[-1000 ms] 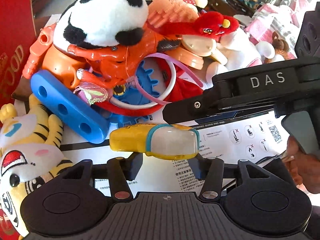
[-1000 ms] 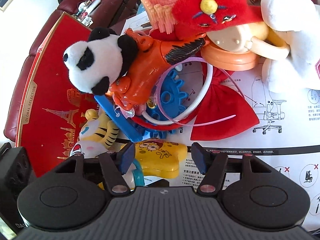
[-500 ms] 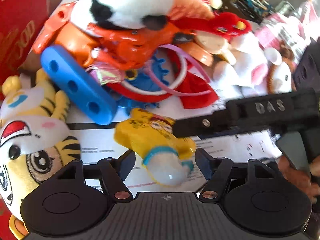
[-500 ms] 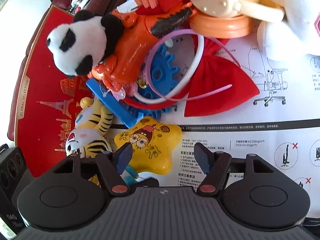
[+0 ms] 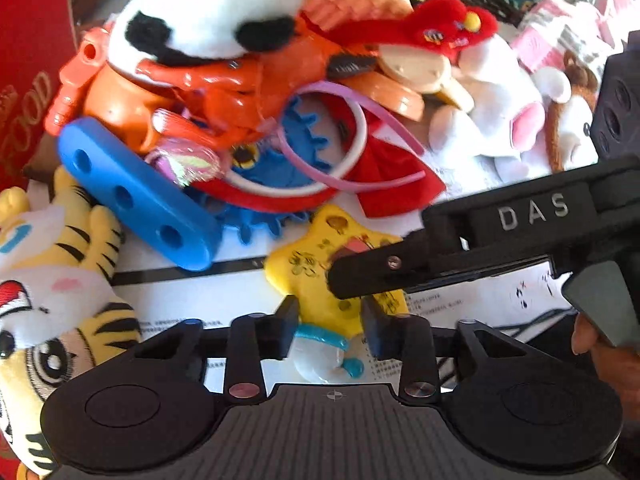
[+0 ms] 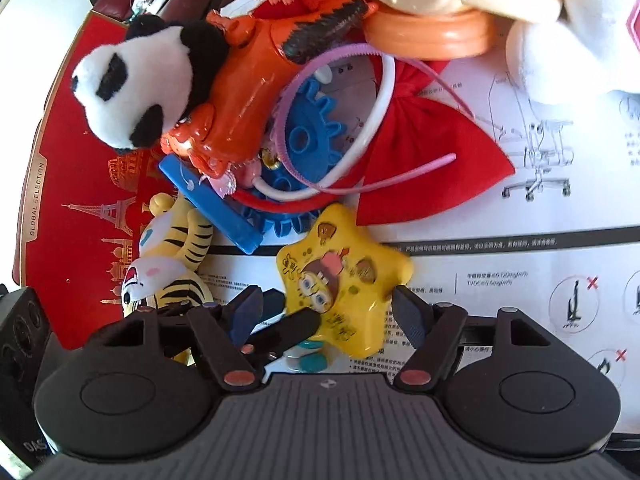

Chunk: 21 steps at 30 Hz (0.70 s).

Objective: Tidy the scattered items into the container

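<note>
The left gripper (image 5: pixel 330 330) has its jaws drawn in close on the white and teal lower end of a yellow star-shaped plastic toy printed with a cartoon sponge face (image 5: pixel 320 264), pinching that narrow end between the two pads while the star body reaches forward past the fingertips. The right gripper (image 6: pixel 326 312) stands with its jaws spread wide and holding nothing; the same star lies between them and just ahead, with the left gripper's dark finger crossing in from the left jaw's side. Ahead of both sets of jaws sits a heap: a long blue plastic bar with round holes (image 5: pixel 132 200), an orange plastic toy gun (image 6: pixel 248 80), a black and white plush panda (image 6: pixel 136 80), a red fabric bow (image 6: pixel 432 152). Left of the jaws lies a yellow striped plush tiger (image 5: pixel 52 280), partly on a red box lid with gold print (image 6: pixel 80 200). Under everything is a white printed instruction sheet (image 6: pixel 520 280).
</note>
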Available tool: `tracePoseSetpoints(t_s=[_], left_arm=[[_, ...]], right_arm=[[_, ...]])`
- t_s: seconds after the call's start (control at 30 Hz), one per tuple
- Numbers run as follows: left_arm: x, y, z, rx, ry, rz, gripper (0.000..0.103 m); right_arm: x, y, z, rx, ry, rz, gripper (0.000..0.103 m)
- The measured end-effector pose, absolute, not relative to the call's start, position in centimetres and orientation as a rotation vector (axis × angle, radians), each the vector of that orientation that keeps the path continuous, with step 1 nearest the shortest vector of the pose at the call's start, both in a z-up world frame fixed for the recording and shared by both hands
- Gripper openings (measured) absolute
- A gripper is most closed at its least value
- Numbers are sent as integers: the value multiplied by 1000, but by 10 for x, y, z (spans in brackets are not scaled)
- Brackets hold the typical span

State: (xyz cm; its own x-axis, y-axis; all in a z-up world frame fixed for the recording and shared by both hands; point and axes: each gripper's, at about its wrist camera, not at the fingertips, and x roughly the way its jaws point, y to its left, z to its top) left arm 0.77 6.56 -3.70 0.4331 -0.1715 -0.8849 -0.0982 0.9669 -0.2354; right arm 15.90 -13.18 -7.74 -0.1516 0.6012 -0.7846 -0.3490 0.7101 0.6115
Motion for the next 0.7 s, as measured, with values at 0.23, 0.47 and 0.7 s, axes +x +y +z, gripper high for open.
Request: tracePoseSetpoints(t_s=[0.23, 0.47, 0.7], left_arm=[[0, 57, -41, -151, 1136, -34, 76], [4, 38, -51, -83, 1139, -96, 75], [4, 36, -51, -58, 1144, -117, 77]], right_arm=[[173, -145, -78, 244, 1479, 801, 76], [174, -145, -88, 286, 1458, 816, 75], [166, -142, -85, 309, 1514, 834, 73]])
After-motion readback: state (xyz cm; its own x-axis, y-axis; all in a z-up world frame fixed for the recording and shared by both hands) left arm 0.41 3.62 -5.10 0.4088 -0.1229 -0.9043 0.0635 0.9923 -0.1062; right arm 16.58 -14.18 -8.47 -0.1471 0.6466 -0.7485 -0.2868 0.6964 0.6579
